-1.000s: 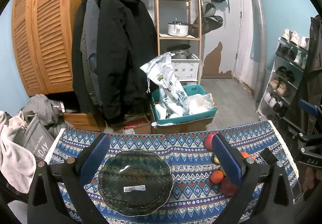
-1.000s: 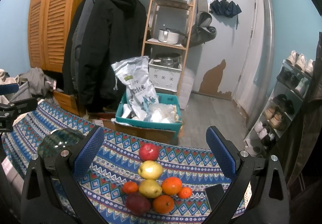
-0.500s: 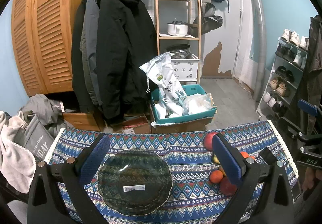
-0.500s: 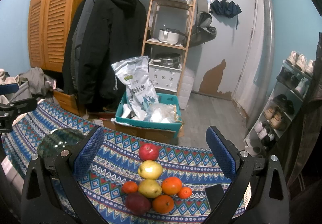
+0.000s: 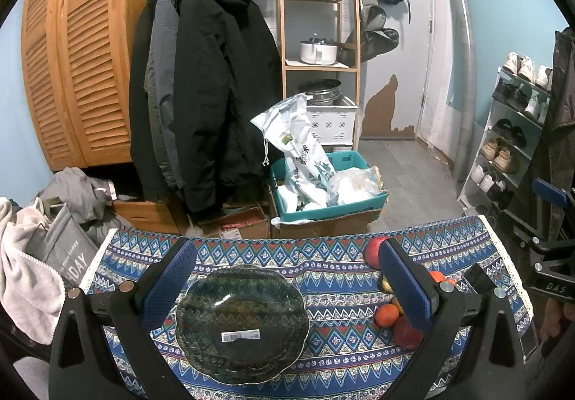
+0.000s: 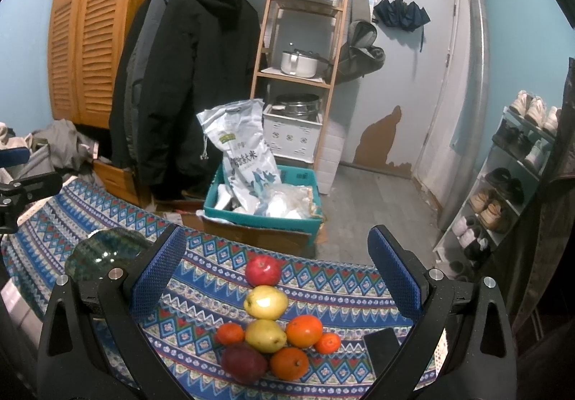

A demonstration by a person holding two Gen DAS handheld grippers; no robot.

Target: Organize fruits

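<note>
The fruit sits in a tight cluster on the blue patterned tablecloth (image 6: 201, 295): a red apple (image 6: 262, 270) at twelve o'clock, a yellow pear-like fruit (image 6: 265, 302) just behind it, a second yellow fruit (image 6: 266, 335) in the middle, small and large oranges (image 6: 304, 330) touching round it, and a dark red fruit (image 6: 244, 363) at six o'clock. None is yet in the dark green scalloped glass plate (image 5: 242, 322), which lies well apart at nine o'clock from the pile.

The right gripper (image 6: 275, 277) hangs over the pile with its blue-padded jaws spread wide, holding nothing. The left gripper (image 5: 285, 286) is just as wide and empty, straddling the plate.

My worry is the packing: the fruits touch, so closing on one likely nudges its round neighbours, and they may roll. The cloth's far edge at twelve o'clock is near the apple, with a teal box of bags (image 6: 266, 198) on the floor beyond. A black phone-like slab (image 6: 381, 342) lies just beside the oranges at four o'clock and could be bumped. Between pile and plate the cloth is bare, giving open room for carrying across.
</note>
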